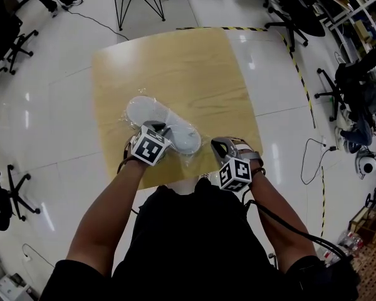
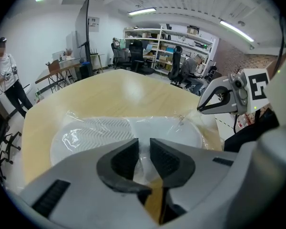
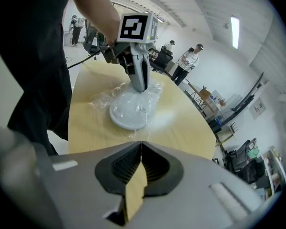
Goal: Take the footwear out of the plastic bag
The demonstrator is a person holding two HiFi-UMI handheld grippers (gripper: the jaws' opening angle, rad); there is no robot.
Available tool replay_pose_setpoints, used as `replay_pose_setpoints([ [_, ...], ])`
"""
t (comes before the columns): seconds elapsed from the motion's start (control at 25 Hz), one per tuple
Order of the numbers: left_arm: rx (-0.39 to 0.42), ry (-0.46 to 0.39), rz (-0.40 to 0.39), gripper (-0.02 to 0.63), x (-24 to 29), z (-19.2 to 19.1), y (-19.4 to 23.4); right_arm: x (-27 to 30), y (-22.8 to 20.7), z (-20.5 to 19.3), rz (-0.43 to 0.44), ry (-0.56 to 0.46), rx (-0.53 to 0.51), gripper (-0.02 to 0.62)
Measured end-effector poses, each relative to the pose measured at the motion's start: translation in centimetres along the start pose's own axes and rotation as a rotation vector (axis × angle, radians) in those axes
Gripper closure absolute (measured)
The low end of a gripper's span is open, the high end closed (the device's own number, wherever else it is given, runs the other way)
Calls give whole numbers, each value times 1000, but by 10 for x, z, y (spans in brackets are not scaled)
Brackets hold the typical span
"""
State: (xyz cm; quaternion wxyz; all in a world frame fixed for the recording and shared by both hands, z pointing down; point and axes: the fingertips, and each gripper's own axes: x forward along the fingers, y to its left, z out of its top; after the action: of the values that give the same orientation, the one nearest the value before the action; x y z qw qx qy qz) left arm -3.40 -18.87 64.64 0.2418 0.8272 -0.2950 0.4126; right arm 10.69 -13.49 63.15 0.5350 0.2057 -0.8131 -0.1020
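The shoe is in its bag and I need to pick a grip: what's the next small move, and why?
Probably close the left gripper on the plastic bag film between its slightly parted jaws, to anchor it. The white shoe lies inside on the table, and the right gripper is shut on nothing, short of the bag.

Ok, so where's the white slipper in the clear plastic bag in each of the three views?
Head view: the white slipper in its clear plastic bag lies at centre, on the near half of the light wooden table.
Left gripper view: lower middle, just beyond the jaws.
Right gripper view: upper middle, under the left gripper.
Shared landmark: the table beneath it in every view.
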Motion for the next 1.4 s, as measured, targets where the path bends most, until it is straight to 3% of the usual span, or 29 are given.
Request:
replay_pose_setpoints([
  [0.2,-9,3,-13,530,0,0,0,-3,8,-6,2,-8,11,558],
  [0.28,-6,7,-7,531,1,0,0,-9,8,-17,11,8,64,499],
  [0.36,4,6,-1,531,2,1,0,-22,-4,-18,-21,9,146,502],
  [0.48,10,-1,8,532,5,2,3,-37,-25,17,-41,-87,285,514],
  [0.56,7,1,14,532,6,0,3,-29,-22,45,5,-150,334,526],
  [0.64,2,5,13,532,5,0,2,-10,-2,56,79,-130,332,529],
  [0.8,-10,-11,2,534,4,3,1,17,48,25,169,16,315,534],
  [1.04,-7,-22,12,535,3,2,2,-2,55,-22,198,35,559,546],
  [1.16,1,-23,22,535,3,2,3,-17,41,-17,172,2,645,555],
  [1.32,-3,-26,30,535,3,2,4,-12,38,32,185,-114,619,563],
  [1.4,-4,-26,36,535,2,2,2,2,52,45,225,-103,574,563],
])
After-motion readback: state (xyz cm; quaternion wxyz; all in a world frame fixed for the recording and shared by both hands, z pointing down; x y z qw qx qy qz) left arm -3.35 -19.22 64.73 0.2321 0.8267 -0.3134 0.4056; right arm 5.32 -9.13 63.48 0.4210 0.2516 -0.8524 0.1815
